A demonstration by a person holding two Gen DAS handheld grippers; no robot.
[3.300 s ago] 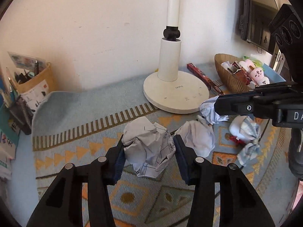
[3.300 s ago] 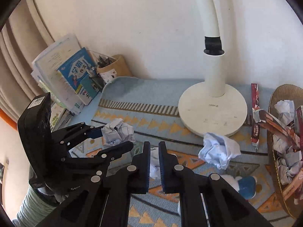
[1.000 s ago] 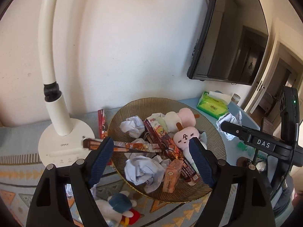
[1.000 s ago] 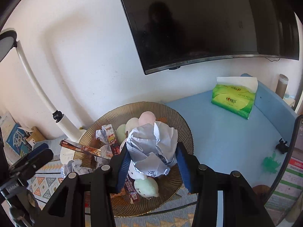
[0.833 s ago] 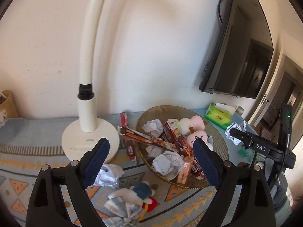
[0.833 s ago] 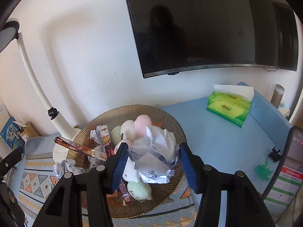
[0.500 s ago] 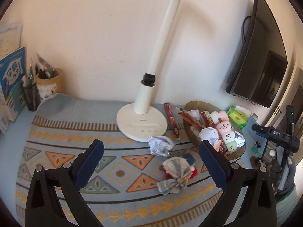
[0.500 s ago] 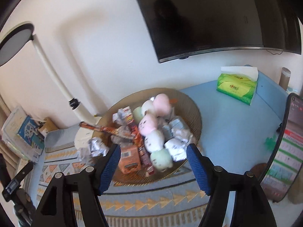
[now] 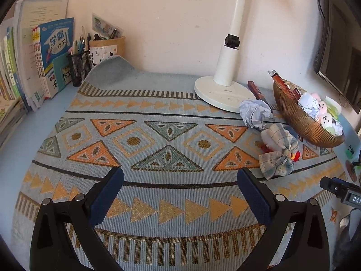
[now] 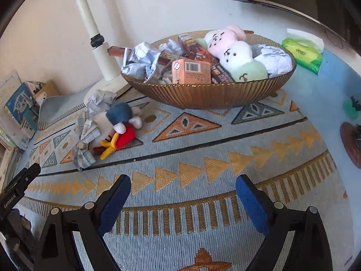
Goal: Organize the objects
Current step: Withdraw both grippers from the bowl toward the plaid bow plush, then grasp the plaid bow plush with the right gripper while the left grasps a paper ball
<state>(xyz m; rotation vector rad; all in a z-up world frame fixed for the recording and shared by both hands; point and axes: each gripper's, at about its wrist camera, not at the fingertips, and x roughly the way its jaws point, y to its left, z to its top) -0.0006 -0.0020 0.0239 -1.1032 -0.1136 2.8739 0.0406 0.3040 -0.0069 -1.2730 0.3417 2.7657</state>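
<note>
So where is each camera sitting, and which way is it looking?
Left wrist view: rides on the left gripper, looking forward and down over the patterned mat toward the books and lamp; its own open fingers show, and the right gripper's tip at the right edge.
Right wrist view: rides on the right gripper, looking down toward the basket; its open fingers show, and the left gripper's tip at the left edge.
Both see the mat, lamp, basket, crumpled paper and plush toy.
</note>
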